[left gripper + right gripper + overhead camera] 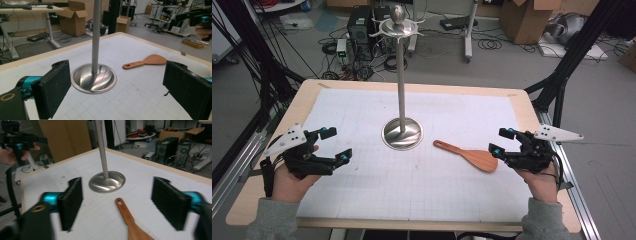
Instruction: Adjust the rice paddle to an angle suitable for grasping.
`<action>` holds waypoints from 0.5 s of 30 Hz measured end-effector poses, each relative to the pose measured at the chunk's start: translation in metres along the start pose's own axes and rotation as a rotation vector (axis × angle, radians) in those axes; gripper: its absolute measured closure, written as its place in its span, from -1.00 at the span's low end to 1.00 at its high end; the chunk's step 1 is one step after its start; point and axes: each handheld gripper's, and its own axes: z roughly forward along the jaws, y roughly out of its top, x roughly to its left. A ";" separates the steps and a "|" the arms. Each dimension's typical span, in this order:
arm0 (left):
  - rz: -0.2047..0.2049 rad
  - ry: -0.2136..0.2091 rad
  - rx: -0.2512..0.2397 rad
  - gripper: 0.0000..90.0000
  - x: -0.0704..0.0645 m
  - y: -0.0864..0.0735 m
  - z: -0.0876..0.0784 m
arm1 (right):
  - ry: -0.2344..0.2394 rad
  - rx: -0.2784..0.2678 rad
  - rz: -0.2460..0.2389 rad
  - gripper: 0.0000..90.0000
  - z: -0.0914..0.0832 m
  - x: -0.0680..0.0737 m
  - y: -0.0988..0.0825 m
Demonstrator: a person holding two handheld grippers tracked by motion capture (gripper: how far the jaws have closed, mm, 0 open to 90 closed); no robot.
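Note:
A wooden spatula lies flat on the white mat, handle pointing left toward the metal stand, whose tall pole carries hooks at its top. My right gripper hovers just right of the spatula's blade, jaws open and empty. In the right gripper view the spatula lies between and below the open jaws. My left gripper is open at the left of the mat, apart from everything. Its view has the stand base and spatula ahead of the open jaws.
The white gridded mat covers a wooden table. Beyond the table are computer cases, cables, cardboard boxes and black frame legs on the floor. Across the table, the other hand's gripper appears in the left gripper view.

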 end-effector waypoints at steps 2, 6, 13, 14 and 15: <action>0.006 -0.005 0.001 -0.81 -0.002 0.001 0.000 | -0.021 0.004 -0.020 -0.11 0.004 0.001 -0.001; 0.005 -0.006 0.005 -0.81 -0.002 -0.001 -0.001 | -0.057 0.023 -0.052 0.14 0.010 0.000 -0.005; 0.000 0.001 0.012 -0.82 -0.002 -0.003 -0.003 | -0.050 0.023 -0.051 0.47 0.011 -0.006 -0.010; 0.001 0.002 0.013 -0.81 -0.001 -0.003 -0.003 | -0.036 0.018 -0.047 0.55 0.013 -0.007 -0.011; 0.001 0.003 0.019 -0.82 -0.001 -0.004 -0.003 | -0.033 0.020 -0.052 0.60 0.014 -0.008 -0.011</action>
